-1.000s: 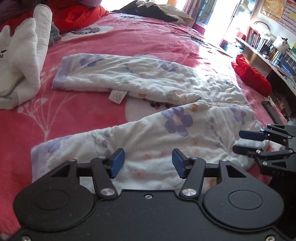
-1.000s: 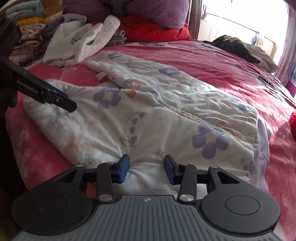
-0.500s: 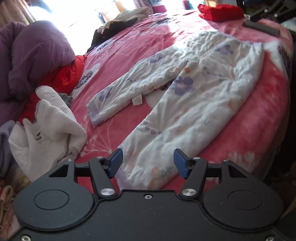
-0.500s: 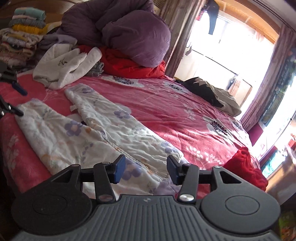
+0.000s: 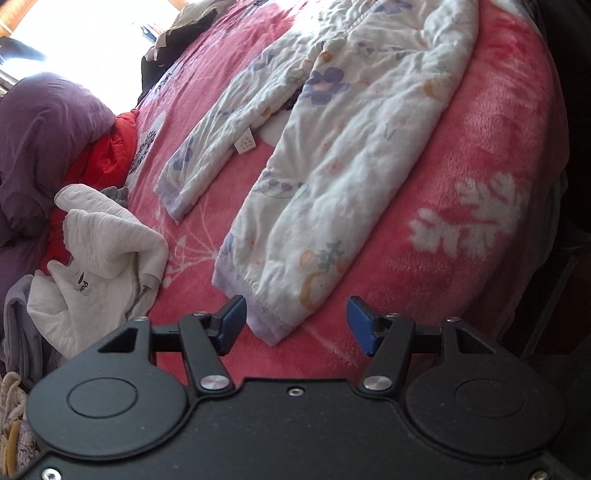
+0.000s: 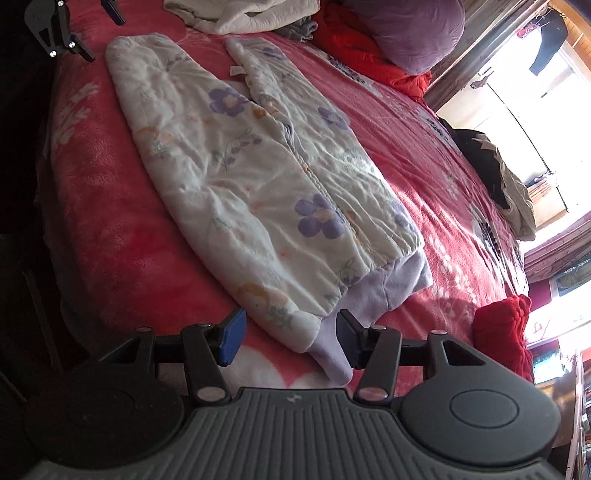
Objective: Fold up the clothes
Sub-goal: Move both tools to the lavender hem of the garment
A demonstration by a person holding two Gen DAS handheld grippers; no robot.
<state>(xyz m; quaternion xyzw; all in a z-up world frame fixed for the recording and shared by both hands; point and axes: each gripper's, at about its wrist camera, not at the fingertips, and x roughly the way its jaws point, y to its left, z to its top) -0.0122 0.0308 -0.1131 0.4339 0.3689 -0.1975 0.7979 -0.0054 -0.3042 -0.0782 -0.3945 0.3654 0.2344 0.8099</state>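
Note:
White floral pyjama trousers [image 5: 343, 147] lie spread flat on the pink bed blanket [image 5: 461, 177], legs apart. My left gripper [image 5: 293, 325] is open, its blue pads either side of the near leg's cuff [image 5: 266, 321]. In the right wrist view the trousers [image 6: 258, 166] stretch away, and my right gripper [image 6: 290, 338] is open around the near corner of the lilac waistband [image 6: 332, 354]. The left gripper [image 6: 62, 33] shows at the far end of the near leg.
A white garment [image 5: 99, 254] lies crumpled left of the cuff, with purple bedding [image 5: 44, 140] and red cloth [image 5: 107, 155] behind it. A red garment [image 6: 502, 332] sits right of the waistband and dark clothes [image 6: 491, 166] lie farther off. The bed edge drops off beside the trousers [image 6: 55, 221].
Both grippers have swung out to opposite ends of the trousers and lowered: the left to the near leg's cuff, the right to the waistband corner. Both stay open.

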